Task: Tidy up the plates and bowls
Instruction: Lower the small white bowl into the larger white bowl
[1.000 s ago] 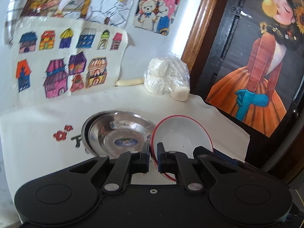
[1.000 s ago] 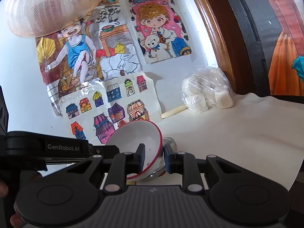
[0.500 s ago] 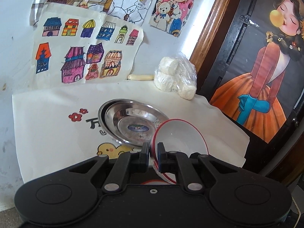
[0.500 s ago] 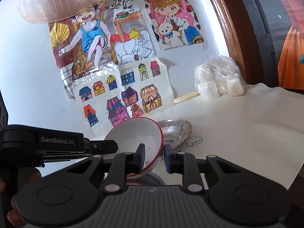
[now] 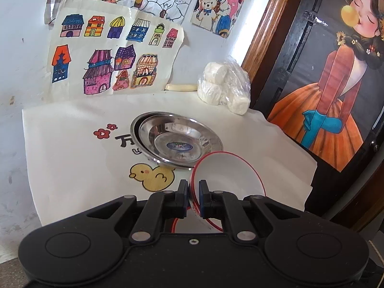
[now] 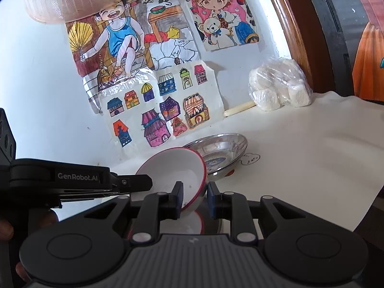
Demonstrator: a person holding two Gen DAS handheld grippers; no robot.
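We are carrying the tilted white bowl (image 5: pixel 228 175) above the worktop (image 5: pixel 72 163) beside the steel plates (image 5: pixel 177 141), both grippers' fingers pinching its rim, risking it slipping from these thin, uneven grips.

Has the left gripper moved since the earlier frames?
Yes. The left gripper, holding the bowl, has pulled back from the steel plate, uncovering the duck print.

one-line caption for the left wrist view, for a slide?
Left gripper pinches the rim of a tilted red-rimmed white bowl beside stacked steel plates on a printed cloth.
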